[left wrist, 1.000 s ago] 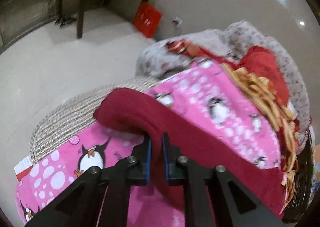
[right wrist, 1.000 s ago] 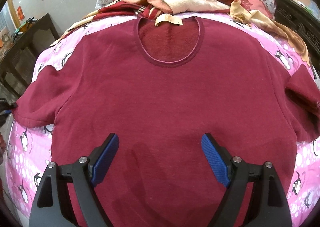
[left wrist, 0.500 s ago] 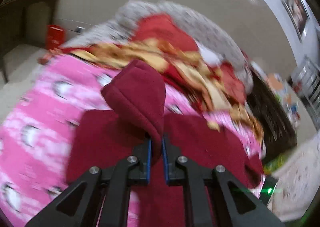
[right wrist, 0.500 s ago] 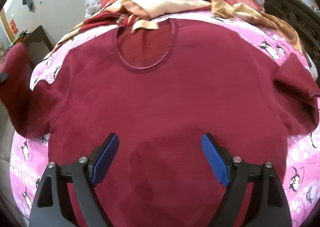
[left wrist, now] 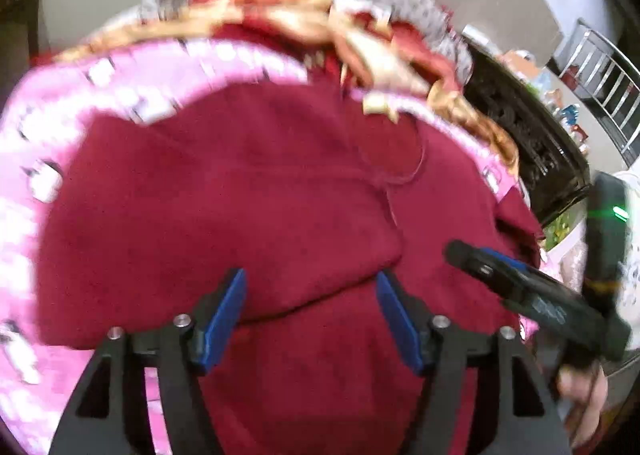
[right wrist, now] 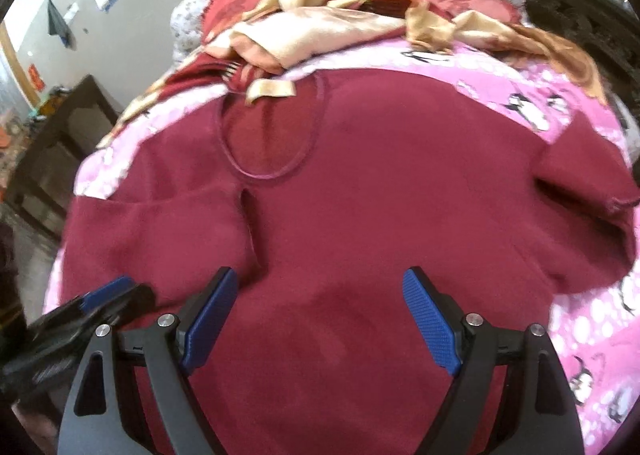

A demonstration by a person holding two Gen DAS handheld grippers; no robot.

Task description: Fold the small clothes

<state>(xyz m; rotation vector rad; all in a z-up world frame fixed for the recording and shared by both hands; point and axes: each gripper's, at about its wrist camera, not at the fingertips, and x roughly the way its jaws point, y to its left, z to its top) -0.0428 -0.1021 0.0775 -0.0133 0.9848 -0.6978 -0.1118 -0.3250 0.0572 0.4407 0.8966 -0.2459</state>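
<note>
The maroon sweater (right wrist: 380, 223) lies flat, front up, on the pink penguin-print bedspread (right wrist: 520, 95), its neckline toward the heap of red and gold bedding (right wrist: 320, 27). One sleeve (left wrist: 208, 215) is folded in across the sweater's chest. The left gripper (left wrist: 310, 309) hangs over that folded sleeve, its jaws opening and the blue pads clear of the cloth. The right gripper (right wrist: 320, 319) hovers over the sweater's lower half with jaws spread wide, gripping nothing.

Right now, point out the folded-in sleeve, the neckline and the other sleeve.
folded-in sleeve (right wrist: 160, 227), right wrist view, mid-fabric.
neckline (right wrist: 260, 175), right wrist view, lower rim of the collar.
other sleeve (right wrist: 588, 179), right wrist view, near cuff.
</note>
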